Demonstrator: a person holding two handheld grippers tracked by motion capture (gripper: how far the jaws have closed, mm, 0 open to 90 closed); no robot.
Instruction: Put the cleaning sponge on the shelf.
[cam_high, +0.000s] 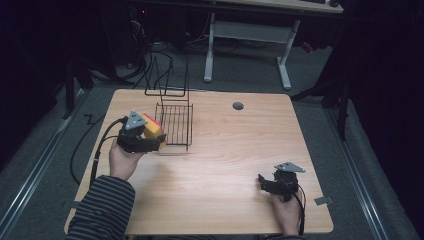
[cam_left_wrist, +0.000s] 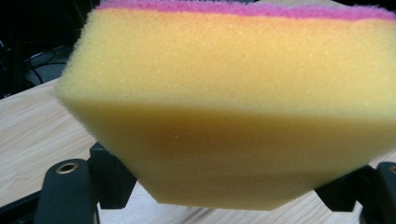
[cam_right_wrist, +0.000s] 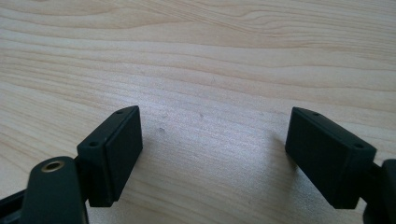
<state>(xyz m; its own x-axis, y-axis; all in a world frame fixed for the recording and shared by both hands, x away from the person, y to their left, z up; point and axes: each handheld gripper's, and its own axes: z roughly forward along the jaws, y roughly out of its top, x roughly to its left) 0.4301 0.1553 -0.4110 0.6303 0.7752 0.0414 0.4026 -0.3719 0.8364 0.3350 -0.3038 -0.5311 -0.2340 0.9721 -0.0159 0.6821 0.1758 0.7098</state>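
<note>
Near the bench's front right corner, right gripper (cam_high: 261, 181) sits low over bare wood, one hand (cam_high: 286, 210) behind it. Its two jaws stand wide apart, nothing between them; in the right gripper view (cam_right_wrist: 212, 154) only pale wood grain shows in the gap. Fingers (cam_right_wrist: 116, 149) are flat black blocks, matte, squared edges.

Toward the left edge, mid-depth: left gripper (cam_high: 161, 144), held by the other hand (cam_high: 125, 159), striped sleeve (cam_high: 102, 210) behind. Jaws clamped on one sponge (cam_high: 152, 126), lifted off the table. In the left gripper view the sponge (cam_left_wrist: 233, 107) is a thick block, yellow porous foam with a thin pink scouring layer on top, lower corner squeezed to a bevel where the jaws press.

Just beside the sponge, toward the bench's middle: one black wire rack (cam_high: 175, 122), thin rods, a flat grid tray with taller loops rising at the far side near the back edge. Can't tell if sponge touches it.

Far right of the back edge: one small grey round cap (cam_high: 238, 106) set in the wooden table (cam_high: 240, 150).

Counts: two grippers, one sponge, one rack, one cap.
</note>
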